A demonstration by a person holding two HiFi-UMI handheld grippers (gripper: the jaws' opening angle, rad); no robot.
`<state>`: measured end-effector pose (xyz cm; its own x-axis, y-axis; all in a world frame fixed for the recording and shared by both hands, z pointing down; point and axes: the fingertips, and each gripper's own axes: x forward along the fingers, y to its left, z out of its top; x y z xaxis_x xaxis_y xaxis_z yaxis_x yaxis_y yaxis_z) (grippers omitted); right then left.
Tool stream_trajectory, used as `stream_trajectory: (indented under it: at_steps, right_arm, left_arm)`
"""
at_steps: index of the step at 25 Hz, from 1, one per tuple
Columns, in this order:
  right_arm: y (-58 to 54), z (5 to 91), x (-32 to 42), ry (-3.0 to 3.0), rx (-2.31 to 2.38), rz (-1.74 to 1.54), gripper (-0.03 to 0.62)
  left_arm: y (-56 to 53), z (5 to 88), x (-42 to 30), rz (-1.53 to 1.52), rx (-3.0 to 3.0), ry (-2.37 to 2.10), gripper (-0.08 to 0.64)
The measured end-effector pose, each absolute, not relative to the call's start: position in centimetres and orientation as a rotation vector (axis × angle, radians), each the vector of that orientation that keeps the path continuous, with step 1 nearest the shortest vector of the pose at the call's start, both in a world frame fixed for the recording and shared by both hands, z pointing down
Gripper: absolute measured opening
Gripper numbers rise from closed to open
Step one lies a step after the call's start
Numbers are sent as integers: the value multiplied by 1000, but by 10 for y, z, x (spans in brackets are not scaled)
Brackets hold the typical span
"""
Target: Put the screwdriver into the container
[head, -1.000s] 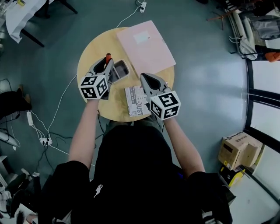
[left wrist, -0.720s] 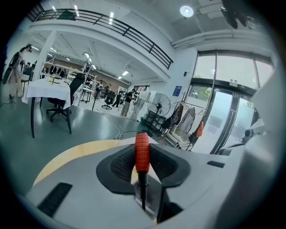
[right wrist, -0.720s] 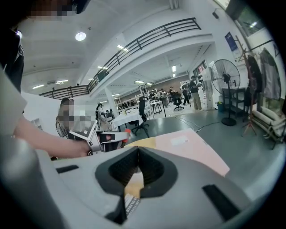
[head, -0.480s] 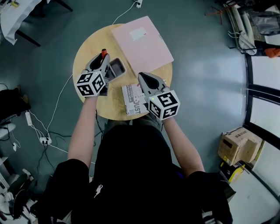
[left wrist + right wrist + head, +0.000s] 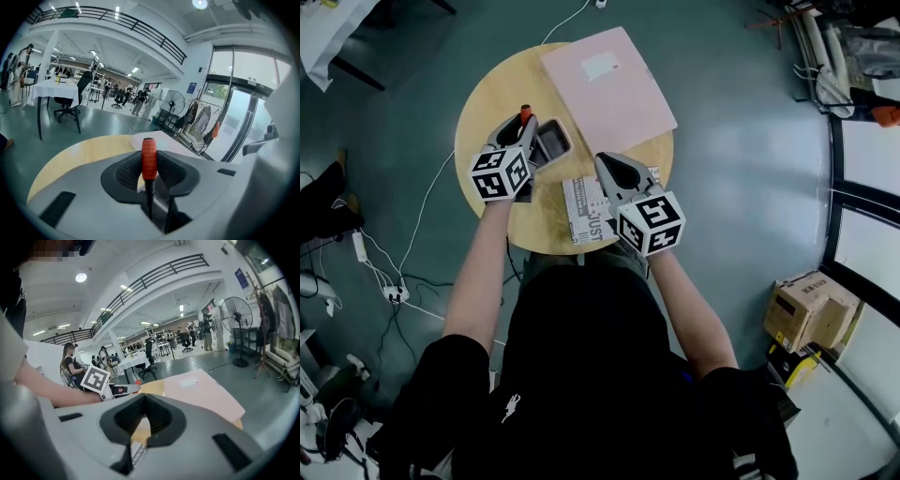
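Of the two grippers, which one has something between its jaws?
The left gripper: its jaws are shut on the orange handle of the screwdriver. The right gripper has its jaws together with nothing between them.

Shirt (image 5: 581,375): black, short-sleeved.
Left gripper (image 5: 523,127): grey, black-and-white marker cube (image 5: 500,175).
Right gripper (image 5: 605,161): grey, black ribbed pads (image 5: 130,416).

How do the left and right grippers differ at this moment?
The left gripper is shut on the screwdriver, clamped by its orange handle; the right gripper is shut on nothing. The left gripper hangs by the container, the right gripper over the printed paper. Both are gray, carry marker cubes and are above the round table.
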<state>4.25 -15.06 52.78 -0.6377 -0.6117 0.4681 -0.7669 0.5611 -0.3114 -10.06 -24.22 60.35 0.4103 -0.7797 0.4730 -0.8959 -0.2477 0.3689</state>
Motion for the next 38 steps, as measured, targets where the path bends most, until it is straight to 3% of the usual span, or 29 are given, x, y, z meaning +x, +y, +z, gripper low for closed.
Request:
stream_trajectory:
  at_steps: [13,22,30,33,38]
  right_arm:
    - [-155,528,41,-2495,1136,715,3]
    - [-154,526,43,-2492,1150,708,3]
    - [-159,518,37,-2507,1161,668,3]
    - [-162,512,35,-2517,1169,639,2]
    - [-168,494,27,-2553,1160,591,2]
  left_arm:
    - [-235,632,-103,459,2044,-1412,103]
    - [-233,636,-102,489,2067,-1361,182]
    - [-219,620,-106,530,2129,-1350,199]
    - [-212,604,-111,516,2156,-1359,194]
    - [-199,573,-122,537,2221,-1409,109]
